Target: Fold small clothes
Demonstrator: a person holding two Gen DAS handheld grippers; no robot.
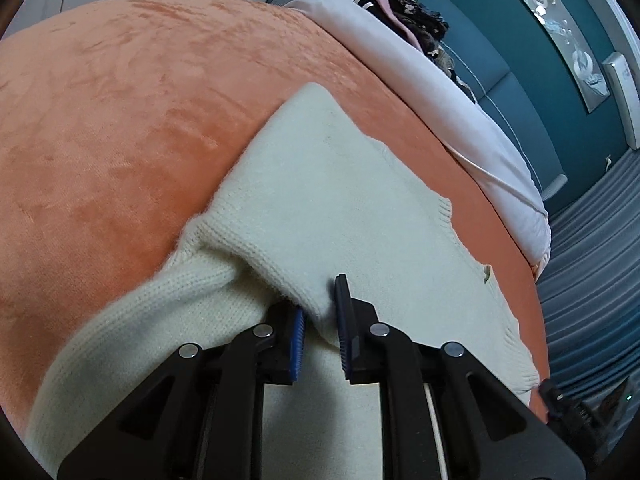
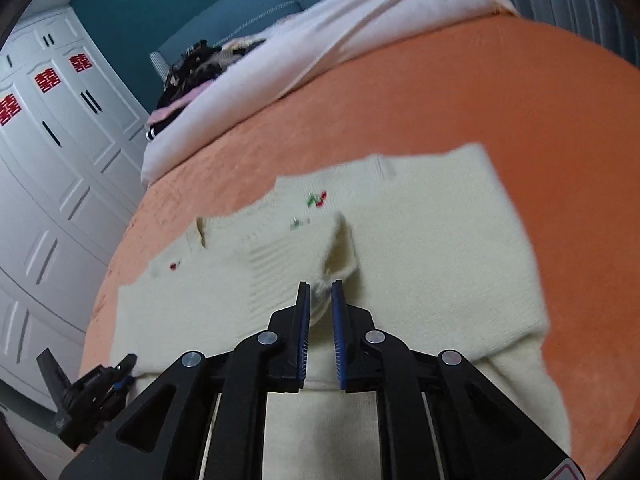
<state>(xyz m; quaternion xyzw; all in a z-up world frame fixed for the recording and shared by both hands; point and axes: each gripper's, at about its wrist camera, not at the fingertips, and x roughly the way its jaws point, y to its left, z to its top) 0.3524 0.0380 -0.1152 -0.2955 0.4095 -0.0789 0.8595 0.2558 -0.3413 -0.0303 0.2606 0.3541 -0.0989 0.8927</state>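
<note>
A cream knitted sweater (image 1: pixel 332 200) lies spread on an orange bedspread (image 1: pixel 120 120). My left gripper (image 1: pixel 320 312) is shut on a raised fold of the sweater, near a sleeve that runs down to the left. In the right wrist view the sweater (image 2: pixel 420 240) shows small red and green embroidery. My right gripper (image 2: pixel 320 296) is shut on a pinched-up fold of the knit near the ribbed part. The left gripper (image 2: pixel 100 384) shows at the sweater's lower left edge.
A white duvet (image 1: pixel 440 92) and a heap of dark clothes (image 1: pixel 416 20) lie along the teal headboard (image 1: pixel 492 64). White wardrobe doors (image 2: pixel 60 160) stand beside the bed. Grey curtains (image 1: pixel 592 280) hang past the bed's edge.
</note>
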